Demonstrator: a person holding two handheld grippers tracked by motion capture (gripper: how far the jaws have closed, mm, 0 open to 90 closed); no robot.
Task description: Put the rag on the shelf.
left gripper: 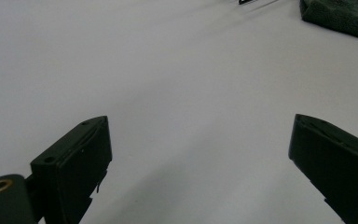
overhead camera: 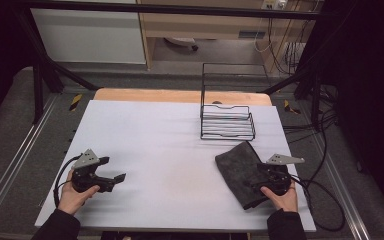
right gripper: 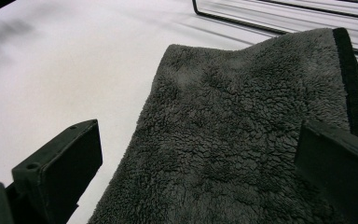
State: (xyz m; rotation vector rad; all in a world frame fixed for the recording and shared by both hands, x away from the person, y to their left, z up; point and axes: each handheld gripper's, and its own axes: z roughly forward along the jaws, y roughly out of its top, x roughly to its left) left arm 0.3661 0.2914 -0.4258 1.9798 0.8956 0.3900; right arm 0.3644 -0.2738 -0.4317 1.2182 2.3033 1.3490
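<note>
Both sets of tongs are wide open, so I'd drop the right gripper [overhead camera: 263, 176] low and pinch the grey towel [right gripper: 242, 140] by its near edge, left gripper [overhead camera: 116, 172] waiting on the bare table [overhead camera: 160, 145].

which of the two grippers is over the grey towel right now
The right gripper: its open jaws sit over the grey towel. The left gripper is over bare white table.

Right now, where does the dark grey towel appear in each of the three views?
High view: the towel lies at lower right of the table, in front of the wire basket.
Left gripper view: its corner sits at the top right edge.
Right gripper view: it spreads across the centre and right.
Shared landmark: the wire basket, just beyond the towel.
</note>
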